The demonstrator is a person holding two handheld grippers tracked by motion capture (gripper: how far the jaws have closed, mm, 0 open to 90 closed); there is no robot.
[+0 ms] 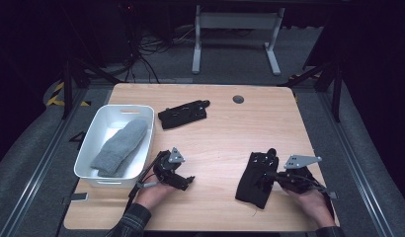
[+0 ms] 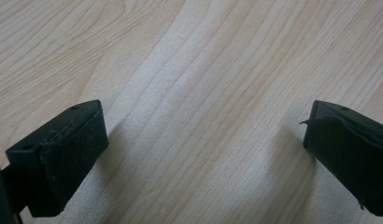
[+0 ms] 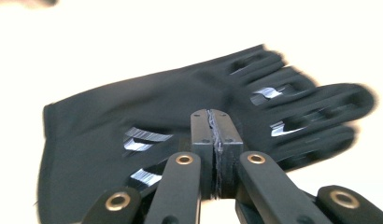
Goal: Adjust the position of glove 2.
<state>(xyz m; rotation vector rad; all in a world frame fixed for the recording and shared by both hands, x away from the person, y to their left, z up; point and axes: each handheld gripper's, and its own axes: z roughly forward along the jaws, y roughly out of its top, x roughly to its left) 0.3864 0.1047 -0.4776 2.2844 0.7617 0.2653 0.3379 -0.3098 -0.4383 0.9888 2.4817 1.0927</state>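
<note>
Right hand-held gripper [image 1: 275, 174] has its jaws pressed tight together, and the black glove [image 1: 257, 178] lies flat on the worktop [image 1: 225, 133] right at its tips; whether a pinch of fabric is caught between the pads, I cannot tell. Over on the other side, the left hand-held gripper [image 1: 186, 181] sits low with jaws spread wide, bare wood between them. Beyond it lies a second black glove [image 1: 183, 114], and beside it a white bin [image 1: 141, 116] holding a grey sock [image 1: 120, 146].
</note>
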